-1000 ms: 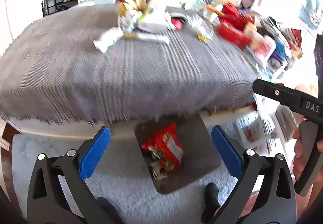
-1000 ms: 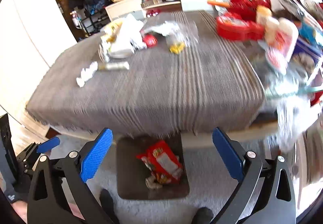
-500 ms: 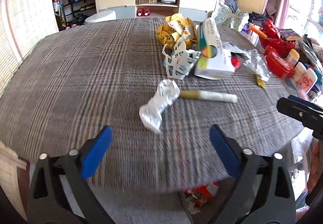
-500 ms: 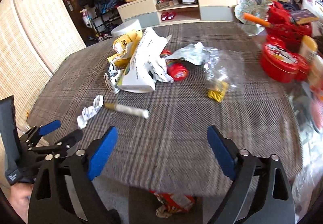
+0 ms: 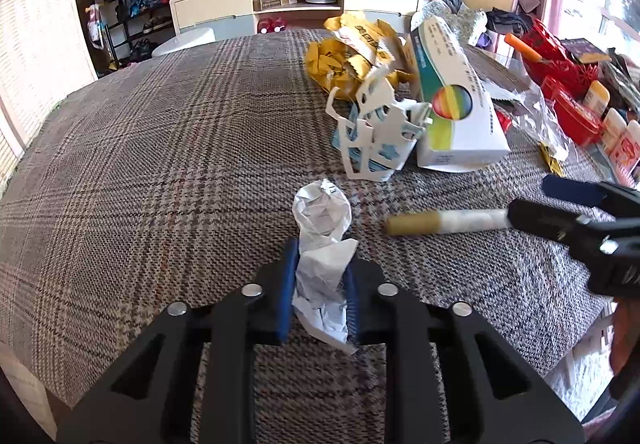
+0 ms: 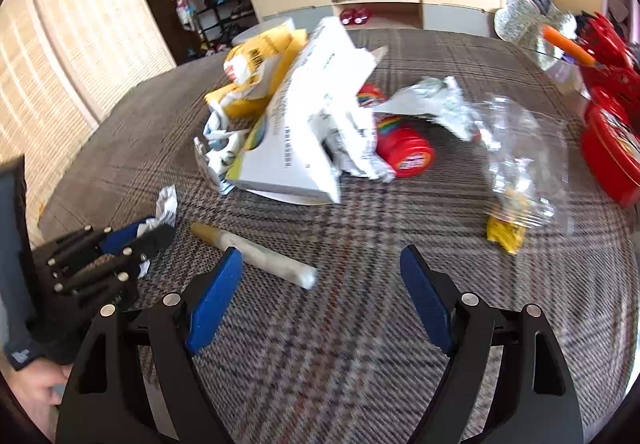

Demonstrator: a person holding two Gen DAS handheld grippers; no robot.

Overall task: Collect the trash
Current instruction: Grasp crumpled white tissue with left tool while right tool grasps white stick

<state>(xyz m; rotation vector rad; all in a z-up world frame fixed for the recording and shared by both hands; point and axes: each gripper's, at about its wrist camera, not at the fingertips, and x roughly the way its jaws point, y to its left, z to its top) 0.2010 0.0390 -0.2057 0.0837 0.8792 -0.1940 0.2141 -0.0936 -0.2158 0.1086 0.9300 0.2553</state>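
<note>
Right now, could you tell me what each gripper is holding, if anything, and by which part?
The left gripper has just closed on the crumpled white paper, pinching its near end. The right gripper holds nothing; it is open by the marker.

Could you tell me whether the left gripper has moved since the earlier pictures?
Yes. The left gripper has come forward from the table edge, and its jaws have just closed on the crumpled paper.

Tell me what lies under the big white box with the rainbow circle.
The white box rests on the plaid tablecloth, its far end leaning on yellow wrappers. A red lid shows beside it; whatever is beneath stays covered.
</note>
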